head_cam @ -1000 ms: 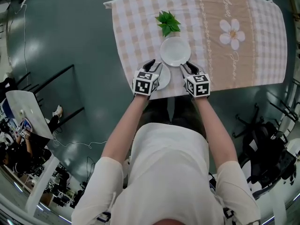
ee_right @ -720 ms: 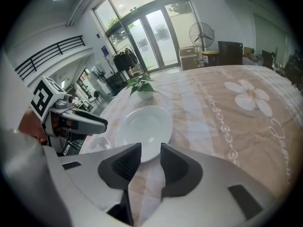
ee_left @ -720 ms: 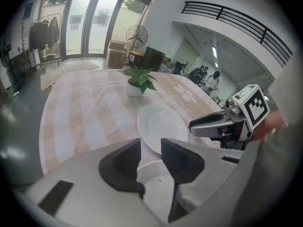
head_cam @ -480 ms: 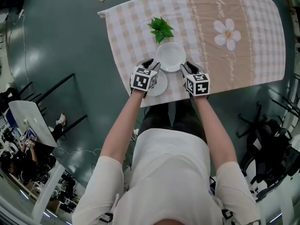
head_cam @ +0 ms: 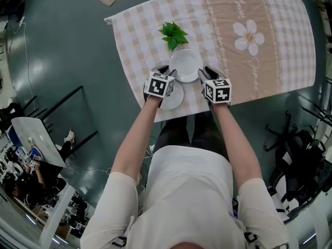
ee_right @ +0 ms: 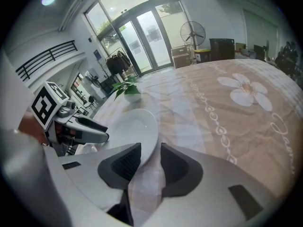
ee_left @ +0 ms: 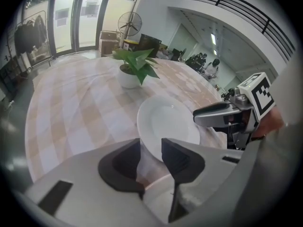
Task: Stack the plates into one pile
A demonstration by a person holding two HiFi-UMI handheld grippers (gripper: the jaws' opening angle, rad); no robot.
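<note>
A white plate [head_cam: 185,65] lies on the checked tablecloth [head_cam: 259,61], just in front of a small potted plant [head_cam: 174,34]. My left gripper [head_cam: 169,72] is at its left rim and my right gripper [head_cam: 202,72] at its right rim. In the left gripper view the plate [ee_left: 168,122] has its rim between the jaws of the left gripper [ee_left: 151,143], which have just been opening and stand open. In the right gripper view the rim of the plate [ee_right: 132,126] sits inside the open right gripper [ee_right: 151,148], with cloth showing beside it. A second white plate [head_cam: 175,98] lies partly under the left gripper.
The plant [ee_left: 132,63] stands just beyond the plate. The cloth's near edge [head_cam: 181,113] runs close behind both grippers. The flower-print part of the cloth [head_cam: 248,35] stretches to the right. The person's arms reach in from below.
Both grippers have moved in toward the plate, and their jaws now straddle its rim. The plate has stayed where it was beside the plant.
</note>
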